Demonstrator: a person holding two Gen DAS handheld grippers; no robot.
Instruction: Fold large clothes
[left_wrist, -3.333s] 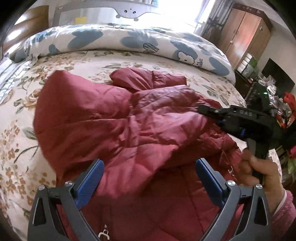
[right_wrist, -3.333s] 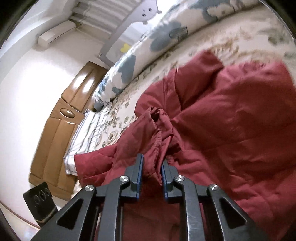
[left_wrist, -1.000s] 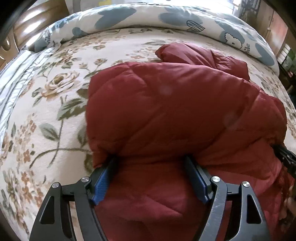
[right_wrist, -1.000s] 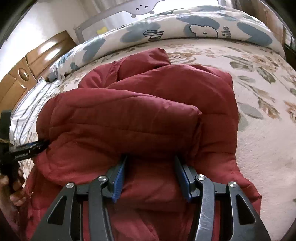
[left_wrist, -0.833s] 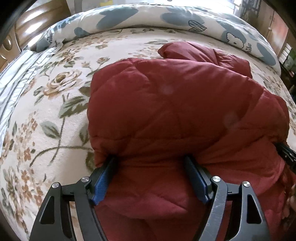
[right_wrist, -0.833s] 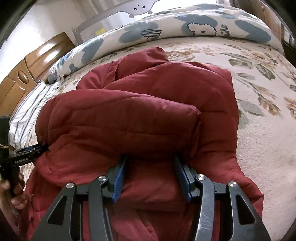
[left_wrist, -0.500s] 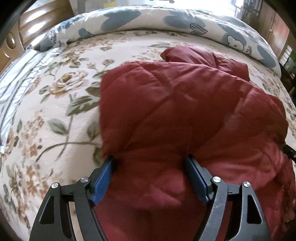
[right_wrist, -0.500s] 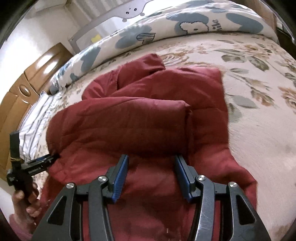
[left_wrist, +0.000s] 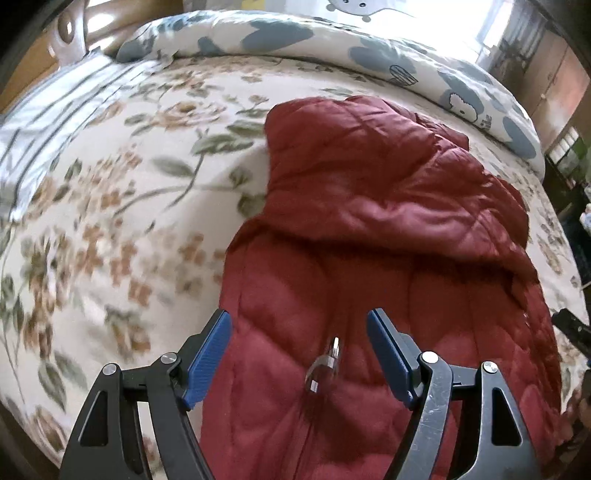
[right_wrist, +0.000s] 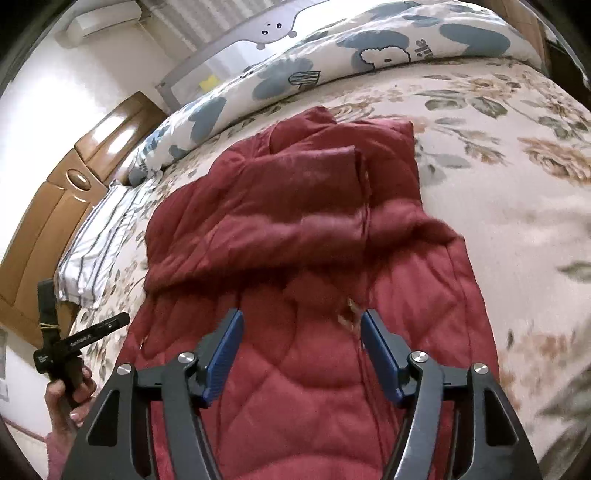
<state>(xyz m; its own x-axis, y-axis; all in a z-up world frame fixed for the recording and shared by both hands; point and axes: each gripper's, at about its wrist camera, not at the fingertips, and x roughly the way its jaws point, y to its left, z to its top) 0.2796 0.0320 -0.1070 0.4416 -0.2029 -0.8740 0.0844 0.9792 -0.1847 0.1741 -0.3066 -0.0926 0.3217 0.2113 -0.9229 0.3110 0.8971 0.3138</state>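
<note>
Upper fold laid; both units released. Left hand-held gripper (left_wrist: 299, 354) stands apart, empty; right hand-held gripper (right_wrist: 302, 352) is opening, empty. Next: grasp red jacket (right_wrist: 295, 229) hem below.

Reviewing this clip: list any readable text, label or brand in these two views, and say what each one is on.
"lle": blue letters on the cartoon-print duvet, beside the sheep drawing; the start may be cut off.
White print along the arm of the left gripper, seen in the right wrist view: too small and blurred to read.
Red quilted jacket and floral bedspread: no text visible.
</note>
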